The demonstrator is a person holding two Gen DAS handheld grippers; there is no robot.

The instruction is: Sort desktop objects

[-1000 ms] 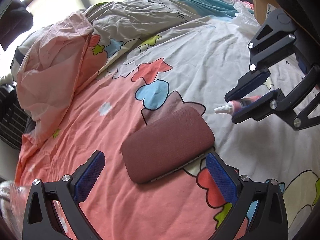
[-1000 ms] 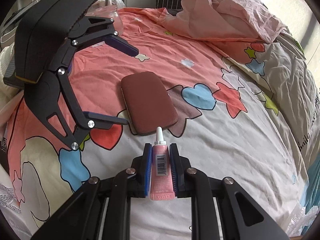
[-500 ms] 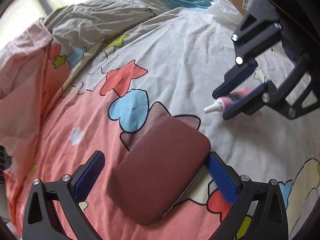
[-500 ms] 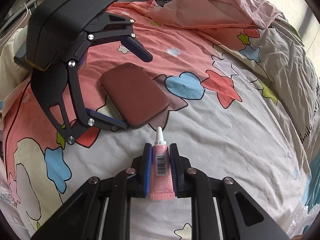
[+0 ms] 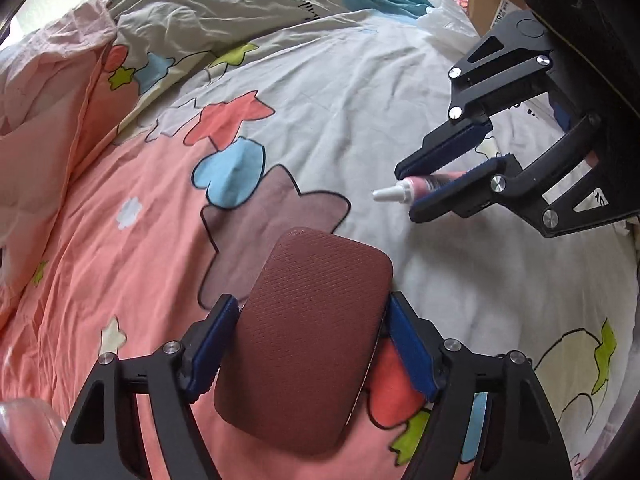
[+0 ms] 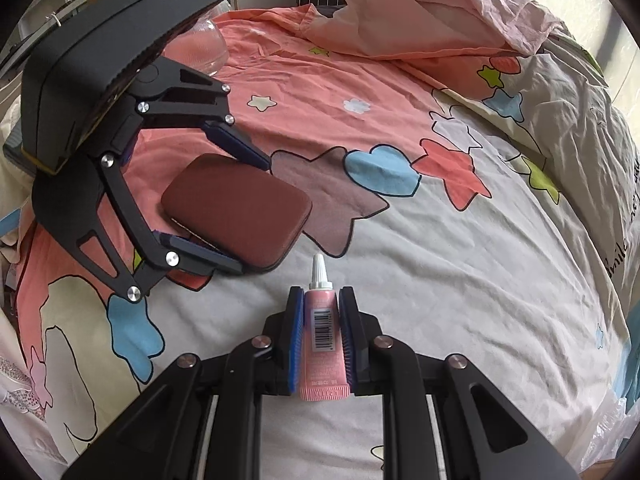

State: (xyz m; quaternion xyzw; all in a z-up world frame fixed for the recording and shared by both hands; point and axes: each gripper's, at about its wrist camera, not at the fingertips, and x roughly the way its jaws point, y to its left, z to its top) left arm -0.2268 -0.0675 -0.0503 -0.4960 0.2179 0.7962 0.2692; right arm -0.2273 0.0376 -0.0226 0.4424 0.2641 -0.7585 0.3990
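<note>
A dark red textured case [image 5: 304, 332] lies on the patterned bed sheet. My left gripper [image 5: 310, 312] is closed on its two long sides, blue pads touching it; it also shows in the right wrist view [image 6: 236, 206] between those fingers. My right gripper [image 6: 320, 300] is shut on a small pink tube [image 6: 323, 340] with a white nozzle and a barcode, held just above the sheet. In the left wrist view the right gripper [image 5: 412, 186] with the tube [image 5: 416, 186] is up and to the right of the case.
The sheet [image 5: 360, 92] is pink and white with stars and hearts. A crumpled pink quilt [image 6: 420, 12] is heaped at the far side. A clear glass jar [image 6: 208, 44] stands behind the left gripper. A cardboard box [image 5: 492, 0] and plastic bag [image 5: 444, 16] lie beyond the bed.
My left gripper moved forward over the red case and its jaws closed in from wide open until the pads touch both sides. The right gripper keeps holding the tube.
</note>
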